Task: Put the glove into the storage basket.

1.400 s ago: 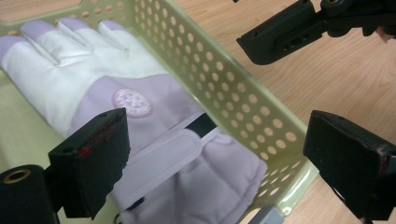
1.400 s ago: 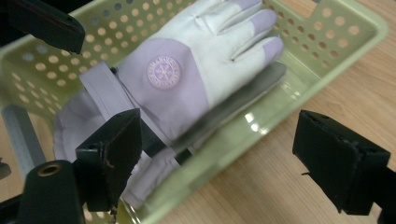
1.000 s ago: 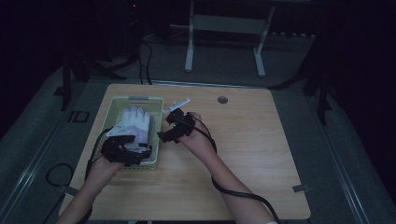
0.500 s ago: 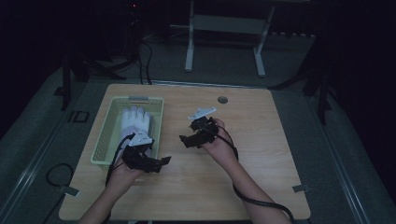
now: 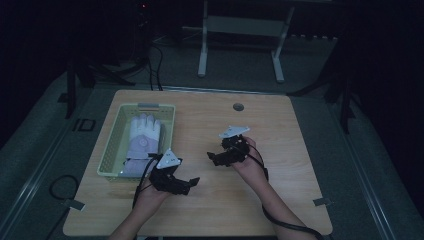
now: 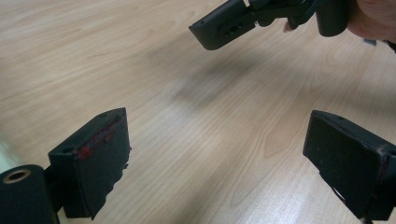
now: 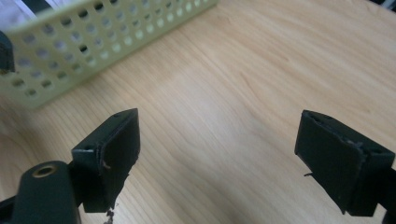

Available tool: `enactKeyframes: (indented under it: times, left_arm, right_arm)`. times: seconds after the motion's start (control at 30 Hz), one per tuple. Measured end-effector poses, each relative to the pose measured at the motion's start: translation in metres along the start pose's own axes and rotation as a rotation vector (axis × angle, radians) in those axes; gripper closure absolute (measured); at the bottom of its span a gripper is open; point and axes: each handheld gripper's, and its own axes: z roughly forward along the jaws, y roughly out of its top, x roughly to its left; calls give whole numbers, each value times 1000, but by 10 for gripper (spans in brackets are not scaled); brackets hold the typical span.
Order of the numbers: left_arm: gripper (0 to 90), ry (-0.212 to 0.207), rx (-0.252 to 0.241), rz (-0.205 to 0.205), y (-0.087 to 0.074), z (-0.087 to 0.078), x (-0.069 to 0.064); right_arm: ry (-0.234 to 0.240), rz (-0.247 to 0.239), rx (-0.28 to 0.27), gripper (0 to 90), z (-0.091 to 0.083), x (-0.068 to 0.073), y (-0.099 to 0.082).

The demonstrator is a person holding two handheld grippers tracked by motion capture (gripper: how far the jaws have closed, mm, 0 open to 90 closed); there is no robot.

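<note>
Over the wooden worktop (image 5: pixel 280 200) both tools now hover with jaws spread wide and nothing between them; a second ago they were at the basket, and half a second ago they were already drawing away. Left tool (image 5: pixel 192 183) sits just off the basket's (image 5: pixel 111 155) near corner, right tool (image 5: pixel 214 159) near the middle. A white glove (image 5: pixel 144 136) lies inside the pale green basket. Beyond, a dark room holds a metal stand (image 5: pixel 240 30) and floor cables (image 5: pixel 152 60).

Dim room; grey floor (image 5: pixel 45 150) around wooden table (image 5: pixel 280 200); white metal stand (image 5: pixel 240 30) behind.
</note>
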Motion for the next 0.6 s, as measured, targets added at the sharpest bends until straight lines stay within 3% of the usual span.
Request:
enactKeyframes:
  times: [0.1, 0.3, 0.6]
  left_arm:
    - [72, 41, -34, 47, -2, 2, -9]
    - [72, 18, -9, 77, -5, 11, -22]
    - [72, -40, 41, 50, -21, 35, -33]
  right_arm:
    - [2, 1, 0, 136, 1, -3, -12]
    - [19, 23, -10, 136, -1, -8, -30]
    - [0, 35, -41, 135, -6, -15, -49]
